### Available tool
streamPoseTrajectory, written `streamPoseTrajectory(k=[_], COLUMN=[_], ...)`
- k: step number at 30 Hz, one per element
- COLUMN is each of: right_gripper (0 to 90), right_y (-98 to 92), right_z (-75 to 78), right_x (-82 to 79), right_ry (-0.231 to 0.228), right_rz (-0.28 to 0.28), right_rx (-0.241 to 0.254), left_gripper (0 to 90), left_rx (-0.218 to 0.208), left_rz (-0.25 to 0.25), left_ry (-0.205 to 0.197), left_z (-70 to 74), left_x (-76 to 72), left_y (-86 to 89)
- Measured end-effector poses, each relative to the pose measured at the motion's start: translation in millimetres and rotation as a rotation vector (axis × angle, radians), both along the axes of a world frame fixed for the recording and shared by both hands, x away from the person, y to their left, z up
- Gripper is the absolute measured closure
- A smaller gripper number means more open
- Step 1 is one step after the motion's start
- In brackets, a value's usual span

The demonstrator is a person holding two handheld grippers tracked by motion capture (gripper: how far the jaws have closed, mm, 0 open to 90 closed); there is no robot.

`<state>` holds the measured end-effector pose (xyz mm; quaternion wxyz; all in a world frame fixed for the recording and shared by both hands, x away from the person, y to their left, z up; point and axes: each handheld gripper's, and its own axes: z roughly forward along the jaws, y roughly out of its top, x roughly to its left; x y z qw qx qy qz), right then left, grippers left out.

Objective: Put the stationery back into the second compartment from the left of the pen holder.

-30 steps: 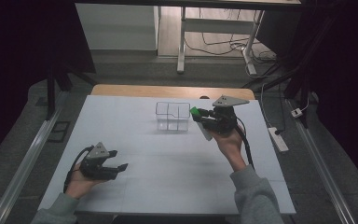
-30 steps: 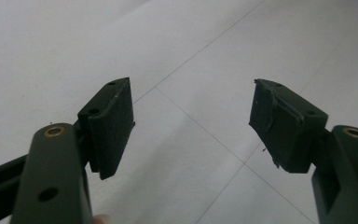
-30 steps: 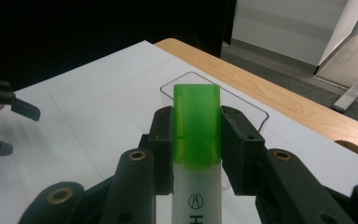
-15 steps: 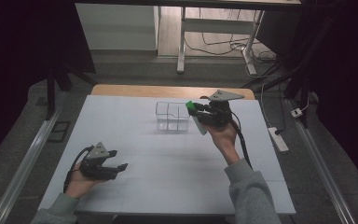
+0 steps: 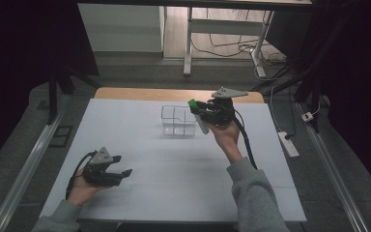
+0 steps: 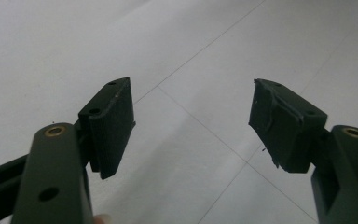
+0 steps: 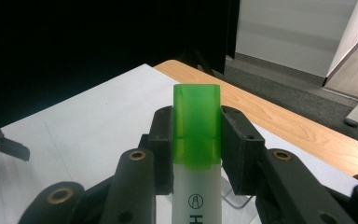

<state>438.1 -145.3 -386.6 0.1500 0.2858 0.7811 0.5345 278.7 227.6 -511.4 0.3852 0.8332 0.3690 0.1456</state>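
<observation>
A highlighter with a green cap [image 7: 196, 121] and a white body is clamped between the jaws of my right gripper [image 7: 196, 140]. In the high view the right gripper [image 5: 202, 110] hovers just right of a clear divided box [image 5: 178, 121], with the highlighter's green cap [image 5: 192, 103] up by the box's right rim and its white body slanting down. My left gripper [image 5: 123, 167] rests low at the table's front left, open. Its own view shows the two black pads [image 6: 112, 123] wide apart with only white table [image 6: 191, 140] between them.
The white table top [image 5: 174, 164] has a wooden strip [image 5: 125, 93] along its far edge. Behind it are a desk's legs [image 5: 188, 43] and cables on the floor. A power strip [image 5: 288, 143] lies off the table's right side. Metal rails [image 5: 24, 164] flank both sides.
My right gripper has carried the highlighter up and left, from beside the box's right side to near its top right rim. The left gripper has stayed put.
</observation>
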Motion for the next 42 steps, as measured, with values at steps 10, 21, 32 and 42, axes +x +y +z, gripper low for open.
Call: streamPoseTrajectory(k=[10,21,32,42], right_gripper=[67.3,67.3,67.3,67.3], right_y=[13.7,25.5,34.6,43.3], right_z=[-2.9,-2.1,-2.5,-11.5], right_x=[13.9,25.6,40.6,56.0], right_ry=[0.014,0.011,0.016,0.030], right_rz=[0.003,0.002,-0.008,-0.024], right_rx=[0.005,0.025,0.053,0.122], left_gripper=[30.0,29.8,29.8,29.7], left_rx=[-0.005,-0.008,-0.014,-0.011], left_rz=[0.001,0.004,0.001,-0.002], left_ry=[0.000,0.003,0.005,0.008], left_z=[0.1,-0.1,-0.1,-1.2], left_x=[0.0,0.6,0.7,1.1], left_y=[1.1,2.7,4.7,4.8])
